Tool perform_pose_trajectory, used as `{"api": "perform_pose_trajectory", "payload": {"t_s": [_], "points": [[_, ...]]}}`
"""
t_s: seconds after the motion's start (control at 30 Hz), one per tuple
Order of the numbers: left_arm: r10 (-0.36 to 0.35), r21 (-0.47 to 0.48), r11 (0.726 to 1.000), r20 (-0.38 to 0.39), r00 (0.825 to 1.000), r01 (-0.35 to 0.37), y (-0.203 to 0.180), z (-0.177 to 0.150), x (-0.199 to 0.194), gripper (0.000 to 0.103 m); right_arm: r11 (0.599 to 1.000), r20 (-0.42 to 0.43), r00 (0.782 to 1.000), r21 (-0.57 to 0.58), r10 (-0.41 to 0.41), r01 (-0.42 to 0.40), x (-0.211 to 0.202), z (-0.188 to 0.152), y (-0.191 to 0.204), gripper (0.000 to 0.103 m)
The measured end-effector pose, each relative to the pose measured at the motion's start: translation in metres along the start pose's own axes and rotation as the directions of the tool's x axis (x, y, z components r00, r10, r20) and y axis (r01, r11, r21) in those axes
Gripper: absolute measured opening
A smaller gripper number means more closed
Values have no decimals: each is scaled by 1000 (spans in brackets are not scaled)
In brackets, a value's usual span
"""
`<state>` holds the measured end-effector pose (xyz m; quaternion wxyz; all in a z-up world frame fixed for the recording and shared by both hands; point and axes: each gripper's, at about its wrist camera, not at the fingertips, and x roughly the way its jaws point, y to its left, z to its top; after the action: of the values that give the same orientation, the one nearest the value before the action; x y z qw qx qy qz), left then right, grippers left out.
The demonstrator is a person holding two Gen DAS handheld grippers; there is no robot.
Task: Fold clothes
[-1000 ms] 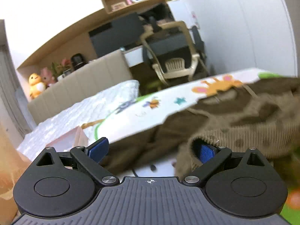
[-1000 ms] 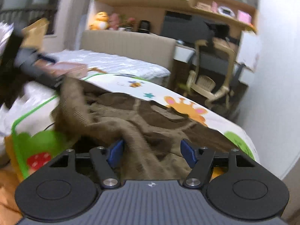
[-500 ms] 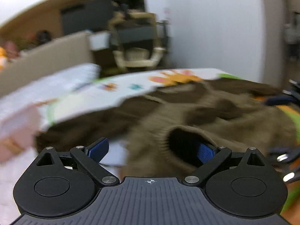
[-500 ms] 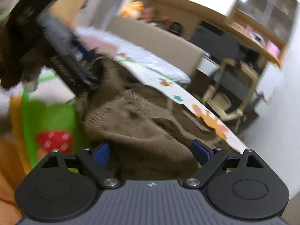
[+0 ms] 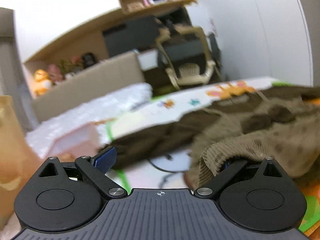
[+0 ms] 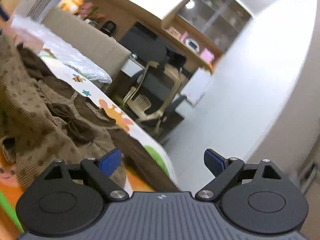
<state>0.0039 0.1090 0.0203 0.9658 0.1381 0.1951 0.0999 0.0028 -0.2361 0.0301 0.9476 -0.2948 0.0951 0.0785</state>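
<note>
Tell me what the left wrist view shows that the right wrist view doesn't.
Only the left wrist view: the left tongs with the ribbed cuff draped over one finger, and a pink box. Only the right wrist view: the right tongs open, nothing between the fingers, a dark bow on the garment, and a glass-door cabinet. Both: the brown dotted garment on the cartoon-print mat, and the beige chair.

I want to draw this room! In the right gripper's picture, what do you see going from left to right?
Brown sweater → orange animal on the mat → beige chair → white wall.
</note>
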Motion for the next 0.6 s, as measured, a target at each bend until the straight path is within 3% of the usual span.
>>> {"api": "perform_pose_trajectory", "payload": {"t_s": [0.1, 0.23, 0.37, 0.4, 0.47, 0.5, 0.53, 0.6], "points": [[-5, 6, 1000, 12, 1000, 4, 5, -2, -20, 99, 984, -38, 984, 30, 174, -173, -15, -17, 0, 91], [-14, 21, 1000, -33, 999, 15, 2, -13, -14, 99, 925, -84, 921, 38, 381, -379, -3, -22, 40, 91], [-13, -19, 1000, -47, 999, 12, 6, -13, -3, 99, 883, -147, 874, -12, 463, -469, 29, -14, 88, 91], [-9, -29, 1000, -42, 999, 8, 7, -11, -2, 99, 887, -148, 880, -36, 451, -460, 30, -13, 97, 91], [-1, -45, 999, -30, 1000, -1, 10, -7, -1, 99, 926, -100, 930, -108, 353, -362, 29, -9, 109, 88], [3, -48, 999, -23, 1000, -4, 11, -6, -2, 99, 952, -48, 963, -144, 265, -269, 27, -6, 110, 80], [7, -51, 999, -17, 1000, -8, 12, -4, -3, 99, 975, 22, 987, -161, 157, -151, 21, -3, 105, 79], [6, -48, 999, -8, 1000, -6, 11, -3, -6, 99, 992, 132, 991, -121, -21, 37, 6, 5, 85, 80]]}}
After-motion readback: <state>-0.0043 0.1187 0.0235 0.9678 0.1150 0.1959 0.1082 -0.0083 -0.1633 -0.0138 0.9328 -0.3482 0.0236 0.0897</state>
